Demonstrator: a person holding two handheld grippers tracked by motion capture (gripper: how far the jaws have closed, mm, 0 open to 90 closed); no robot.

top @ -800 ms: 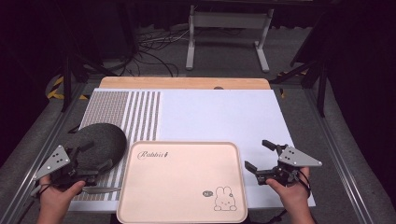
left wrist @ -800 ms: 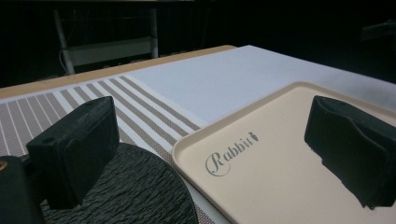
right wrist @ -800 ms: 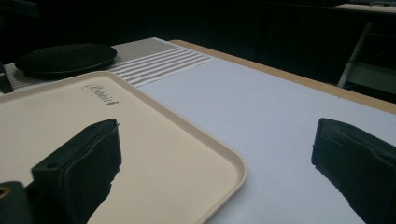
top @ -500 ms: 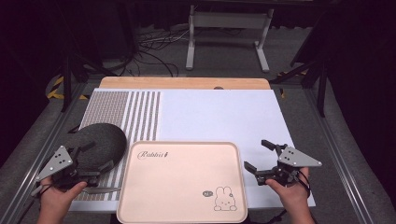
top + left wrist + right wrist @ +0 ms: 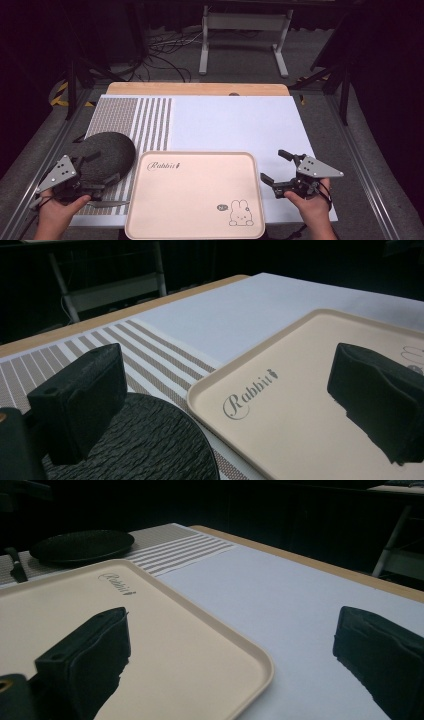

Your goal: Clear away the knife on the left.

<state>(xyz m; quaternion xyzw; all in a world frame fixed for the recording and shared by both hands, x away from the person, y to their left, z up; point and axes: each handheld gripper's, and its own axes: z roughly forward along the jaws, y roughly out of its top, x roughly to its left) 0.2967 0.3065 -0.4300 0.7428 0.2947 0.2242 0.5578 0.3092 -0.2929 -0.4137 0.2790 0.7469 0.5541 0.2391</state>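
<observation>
Pink tray [image 5: 195, 200] on white-and-striped mat [image 5: 235, 125], wooden table [image 5: 197, 89], dark room

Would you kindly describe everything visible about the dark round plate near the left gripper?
The dark plate is round, shallow and charcoal black, with a rough, ridged surface like textured stoneware. It lies flat on the striped placemat, just left of the pink tray. The left gripper hangs above its near edge, jaws open.
</observation>
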